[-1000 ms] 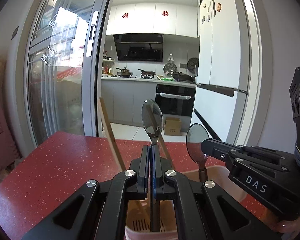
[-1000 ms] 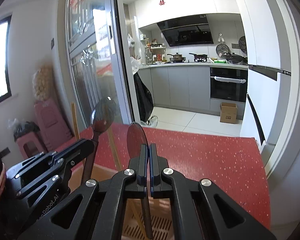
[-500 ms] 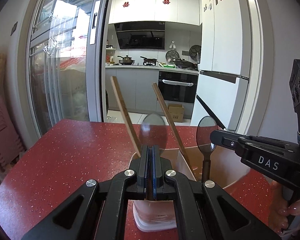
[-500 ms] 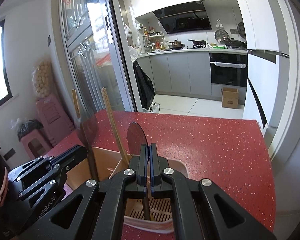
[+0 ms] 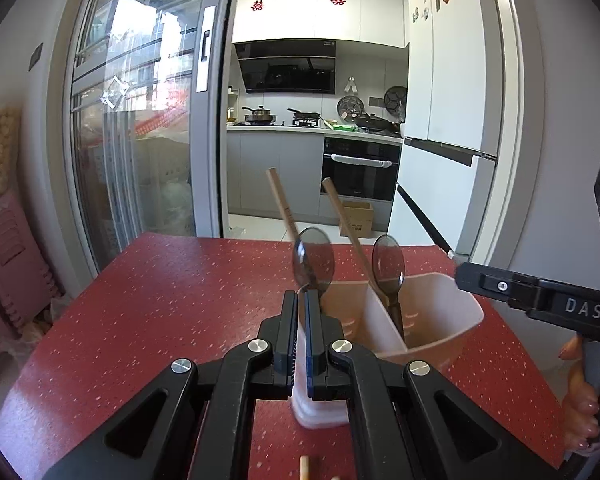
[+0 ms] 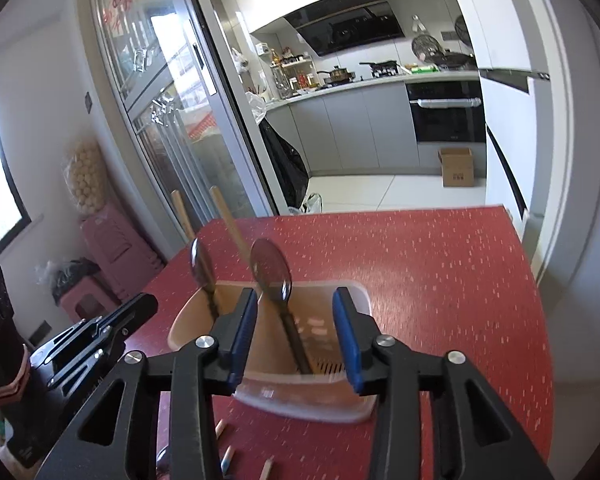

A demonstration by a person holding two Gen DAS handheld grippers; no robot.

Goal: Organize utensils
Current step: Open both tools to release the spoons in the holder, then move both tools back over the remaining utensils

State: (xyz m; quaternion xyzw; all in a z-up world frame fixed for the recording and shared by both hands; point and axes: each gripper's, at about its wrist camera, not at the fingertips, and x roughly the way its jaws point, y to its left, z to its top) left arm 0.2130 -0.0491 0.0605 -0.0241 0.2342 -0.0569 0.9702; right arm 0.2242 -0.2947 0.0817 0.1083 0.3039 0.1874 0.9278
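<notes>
Both spoons are now standing bowl-up in the pale divided utensil holder (image 6: 348, 300) on the red worktop (image 6: 440, 264), so the step in hand looks like the let-go after dropping cutlery in.

The right gripper (image 6: 296, 330) is opening. Its blue-padded fingers (image 6: 346, 332) are standing well apart on either side of the right spoon (image 6: 271, 268), and neither pad is touching the handle, which is leaning free in the near compartment down to the slotted floor.

The left gripper (image 5: 301, 320) is showing its fingers (image 5: 290, 320) drawn together with only a thin slit between them. The left spoon (image 5: 313, 258) is rising just beyond their tips, but nothing appears to be pinched there. From the right wrist view that spoon (image 6: 202, 266) is sitting clear of the left gripper (image 6: 100, 330) in the far-left compartment, beside 2 wooden chopsticks (image 5: 284, 206) leaning out of the holder.

More pieces are lying on the worktop at the near edge: wooden ends, likely chopsticks (image 6: 224, 454), though they are cropped and hard to name.

The next move probably calls for backing both grippers away without knocking the leaning handles, then dipping toward those loose pieces. They are thin and lying flat, so the fingers would need to open, straddle 1 and close squarely on it.
</notes>
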